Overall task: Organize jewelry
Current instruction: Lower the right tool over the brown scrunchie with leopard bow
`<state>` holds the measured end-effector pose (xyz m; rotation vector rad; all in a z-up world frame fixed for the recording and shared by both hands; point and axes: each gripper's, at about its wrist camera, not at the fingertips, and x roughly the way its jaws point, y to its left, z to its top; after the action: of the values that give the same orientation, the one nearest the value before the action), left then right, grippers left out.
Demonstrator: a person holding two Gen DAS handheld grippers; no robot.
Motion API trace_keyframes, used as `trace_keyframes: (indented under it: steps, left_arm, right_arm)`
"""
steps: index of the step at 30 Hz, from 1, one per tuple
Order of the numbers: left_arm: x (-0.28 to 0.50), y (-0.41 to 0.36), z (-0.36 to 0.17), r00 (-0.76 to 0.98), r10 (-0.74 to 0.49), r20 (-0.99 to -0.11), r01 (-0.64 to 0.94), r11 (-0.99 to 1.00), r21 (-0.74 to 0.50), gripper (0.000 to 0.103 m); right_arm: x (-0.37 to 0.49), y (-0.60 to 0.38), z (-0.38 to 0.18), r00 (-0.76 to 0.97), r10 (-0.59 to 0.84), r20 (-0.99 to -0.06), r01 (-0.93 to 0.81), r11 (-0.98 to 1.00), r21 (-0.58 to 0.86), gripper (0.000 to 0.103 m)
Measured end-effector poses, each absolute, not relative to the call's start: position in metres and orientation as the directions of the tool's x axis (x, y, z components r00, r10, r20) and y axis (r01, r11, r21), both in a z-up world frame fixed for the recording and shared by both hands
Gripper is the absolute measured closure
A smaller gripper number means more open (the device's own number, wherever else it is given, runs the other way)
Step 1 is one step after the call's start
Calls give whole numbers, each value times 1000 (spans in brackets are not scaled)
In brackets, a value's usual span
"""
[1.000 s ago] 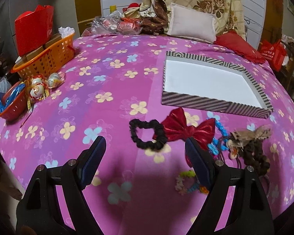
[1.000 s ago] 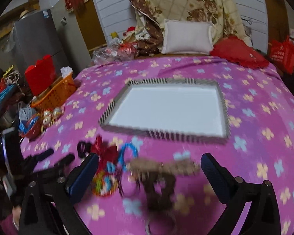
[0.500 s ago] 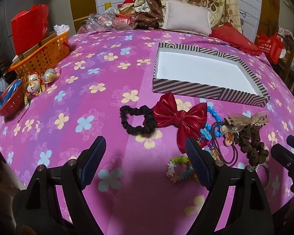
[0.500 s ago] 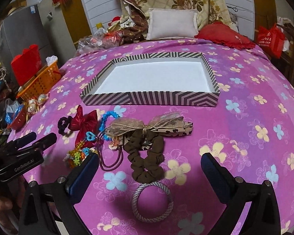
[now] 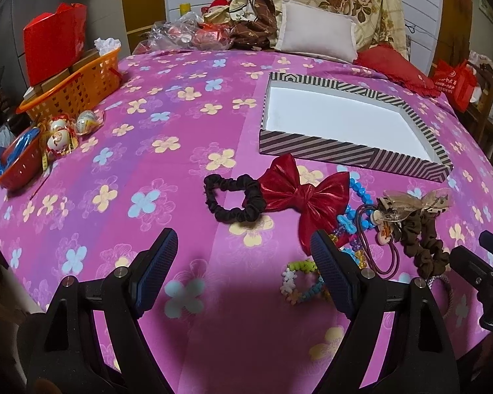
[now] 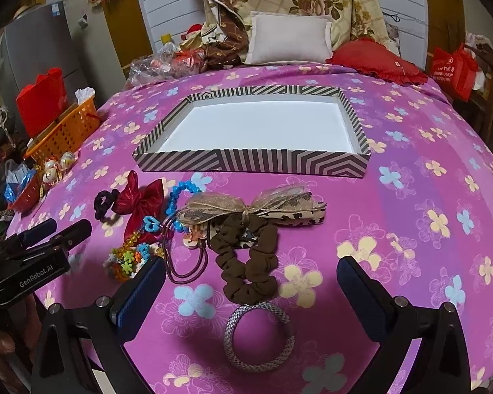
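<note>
A striped shallow box (image 5: 351, 159) (image 6: 253, 164) with a white inside lies on the pink flowered bedspread. In front of it lie a black scrunchie (image 5: 233, 198) (image 6: 102, 202), a red bow (image 5: 304, 195) (image 6: 138, 202), blue beads (image 5: 361, 190) (image 6: 177, 193), a beige ribbon clip (image 6: 256, 207) (image 5: 414, 202), a brown scrunchie (image 6: 248, 256) (image 5: 422, 239), a silver-grey bangle (image 6: 259, 338), purple hair ties (image 6: 187, 256) and a colourful bead bracelet (image 5: 299, 282) (image 6: 128, 259). My left gripper (image 5: 243, 272) stands open just short of the black scrunchie. My right gripper (image 6: 251, 294) is open around the brown scrunchie and bangle.
An orange basket (image 5: 72, 90) with a red bag (image 5: 54, 44), a red basket (image 5: 14, 164) and wrapped ornaments (image 5: 62, 131) sit at the bed's left edge. Pillows (image 6: 289, 37), folded bedding and a plastic bag line the far end. A red bag (image 6: 453, 70) hangs at right.
Both grippers have drawn back and settled low before the hair accessories, staying open. The right wrist view is sharp now, and the bangle has come into sight between its fingers.
</note>
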<state>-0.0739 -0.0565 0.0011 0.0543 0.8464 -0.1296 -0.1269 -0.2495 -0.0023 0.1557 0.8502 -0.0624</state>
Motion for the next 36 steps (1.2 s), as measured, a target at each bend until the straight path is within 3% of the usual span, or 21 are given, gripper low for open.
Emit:
trace_keyframes:
  steps: [29,36]
  left_arm:
    - [-73,-49,-9,624,-88,-776,116,993,-19,20]
    - [-69,-33,-8,595,-143,-791,126,988,-85,20]
  right_arm:
    - [-122,-250,-13,640,7,-768,121,987,110,0]
    - [-123,-252,-14,639,6,-770,113,988,102,0]
